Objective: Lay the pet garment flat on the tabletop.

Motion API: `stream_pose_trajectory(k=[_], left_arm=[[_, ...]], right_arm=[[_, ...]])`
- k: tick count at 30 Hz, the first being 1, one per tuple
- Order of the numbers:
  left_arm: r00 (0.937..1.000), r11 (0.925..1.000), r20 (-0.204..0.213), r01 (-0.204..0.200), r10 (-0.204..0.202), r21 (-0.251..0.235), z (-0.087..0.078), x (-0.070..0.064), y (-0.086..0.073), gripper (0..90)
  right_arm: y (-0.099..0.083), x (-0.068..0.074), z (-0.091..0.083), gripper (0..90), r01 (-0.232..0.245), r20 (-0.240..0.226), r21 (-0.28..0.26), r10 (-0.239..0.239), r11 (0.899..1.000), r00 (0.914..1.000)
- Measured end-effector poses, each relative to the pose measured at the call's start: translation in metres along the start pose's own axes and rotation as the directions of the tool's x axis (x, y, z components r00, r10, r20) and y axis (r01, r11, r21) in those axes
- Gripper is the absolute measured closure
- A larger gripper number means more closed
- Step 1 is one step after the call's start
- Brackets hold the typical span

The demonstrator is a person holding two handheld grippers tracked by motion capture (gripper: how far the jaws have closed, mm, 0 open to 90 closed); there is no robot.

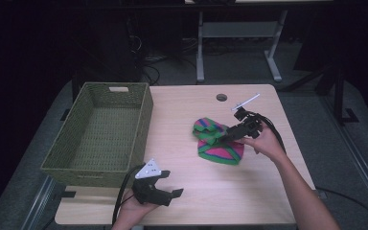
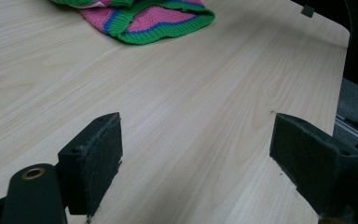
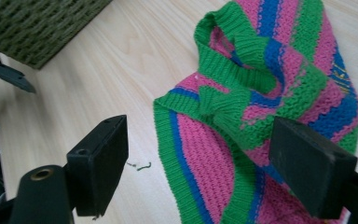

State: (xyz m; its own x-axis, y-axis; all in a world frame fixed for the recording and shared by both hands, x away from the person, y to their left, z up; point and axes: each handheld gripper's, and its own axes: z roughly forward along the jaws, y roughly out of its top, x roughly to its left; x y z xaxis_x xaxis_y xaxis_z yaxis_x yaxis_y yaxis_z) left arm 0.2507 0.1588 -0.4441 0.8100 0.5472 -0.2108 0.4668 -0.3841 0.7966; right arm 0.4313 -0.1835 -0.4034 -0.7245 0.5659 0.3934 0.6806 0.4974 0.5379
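Note:
A knitted garment point(image 1: 218, 143) striped in pink, green and blue lies crumpled right of the table's middle; in the right gripper view its green ribbed edge point(image 3: 242, 121) runs between the jaws. My right gripper point(image 1: 224, 136) hovers open right over the garment point(image 3: 279, 93), jaws wide apart and holding nothing. Near the table's front edge my left gripper point(image 1: 170, 184) is open over bare wood. In the left gripper view the garment point(image 2: 154, 21) lies far ahead, well clear of the jaws.
A green woven basket point(image 1: 100, 132) stands empty on the table's left side, and its wall point(image 3: 42, 23) appears in the right gripper view. A round cable hole point(image 1: 221, 97) and a white pen-like stick point(image 1: 245, 101) lie at the back. Desk legs stand behind the table.

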Motion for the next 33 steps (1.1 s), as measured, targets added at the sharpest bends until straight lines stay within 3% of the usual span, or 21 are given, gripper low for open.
stream_pose_trajectory(k=[11, 22, 29, 32, 33], left_arm=[[1.0000, 1.0000, 0.002, 0.002, -0.002, 0.000, 0.000, -0.001, 0.000, 16.7], [1.0000, 1.0000, 0.006, 0.004, -0.004, 0.001, 0.001, -0.001, 0.000, 16.7], [1.0000, 1.0000, 0.003, 0.003, -0.003, -0.001, -0.001, -0.001, 0.000, 16.7], [1.0000, 1.0000, 0.005, 0.006, -0.006, -0.004, -0.001, -0.001, 0.000, 16.7], [1.0000, 1.0000, 0.004, 0.003, -0.003, -0.002, -0.001, 0.000, 0.000, 16.7]], right_arm=[[0.003, -0.003, 0.012, 21.7, -0.001, 0.065, 0.015, 0.000, 1.000, 0.9979], [0.008, -0.003, 0.025, 22.5, -0.008, 0.142, 0.033, 0.003, 0.999, 0.9899], [0.009, -0.003, 0.041, 23.0, -0.014, 0.219, 0.080, -0.004, 0.997, 0.9758], [0.009, -0.003, 0.048, 23.1, -0.018, 0.226, 0.090, -0.003, 0.996, 0.9742], [0.008, -0.002, 0.053, 23.2, -0.015, 0.244, 0.110, -0.013, 0.994, 0.9696]])
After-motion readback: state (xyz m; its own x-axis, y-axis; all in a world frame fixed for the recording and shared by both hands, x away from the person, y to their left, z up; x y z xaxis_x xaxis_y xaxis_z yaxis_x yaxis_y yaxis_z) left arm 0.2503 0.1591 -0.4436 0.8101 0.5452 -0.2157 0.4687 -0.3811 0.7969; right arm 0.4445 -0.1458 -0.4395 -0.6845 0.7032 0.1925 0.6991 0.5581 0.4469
